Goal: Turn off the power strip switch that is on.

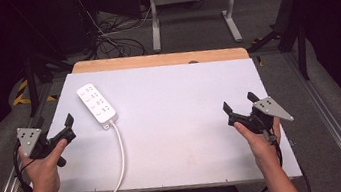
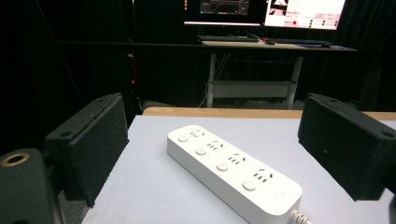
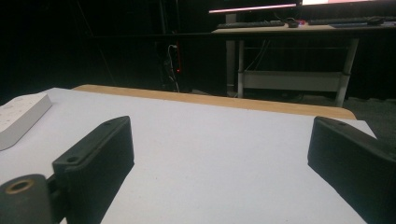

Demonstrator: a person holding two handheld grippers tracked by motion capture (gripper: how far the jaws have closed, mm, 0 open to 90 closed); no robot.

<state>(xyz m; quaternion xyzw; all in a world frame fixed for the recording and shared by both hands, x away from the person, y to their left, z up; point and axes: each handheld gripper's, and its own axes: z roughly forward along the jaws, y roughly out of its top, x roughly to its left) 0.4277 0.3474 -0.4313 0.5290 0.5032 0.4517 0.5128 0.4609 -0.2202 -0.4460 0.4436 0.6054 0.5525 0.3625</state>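
Note:
A white power strip (image 1: 97, 103) with several sockets lies on the white table top (image 1: 185, 104) at the back left. Its white cable (image 1: 120, 153) runs toward the front edge and hangs over it. My left gripper (image 1: 56, 124) is held open at the table's left edge, short of the strip and apart from it. In the left gripper view the power strip (image 2: 231, 170) lies flat ahead between the wide-apart jaws of the left gripper (image 2: 215, 140). My right gripper (image 1: 239, 102) stands open over the bare right side, nothing between its jaws. The right gripper view has the strip's end (image 3: 21, 119) at far left.
A wooden strip (image 1: 153, 59) borders the table's far edge. Beyond it stand a white desk frame (image 1: 193, 2) and a tangle of floor cables (image 1: 115, 38). Lit monitors (image 2: 303, 11) sit on the far desk. Metal rails (image 1: 334, 123) run along the floor beside the table.

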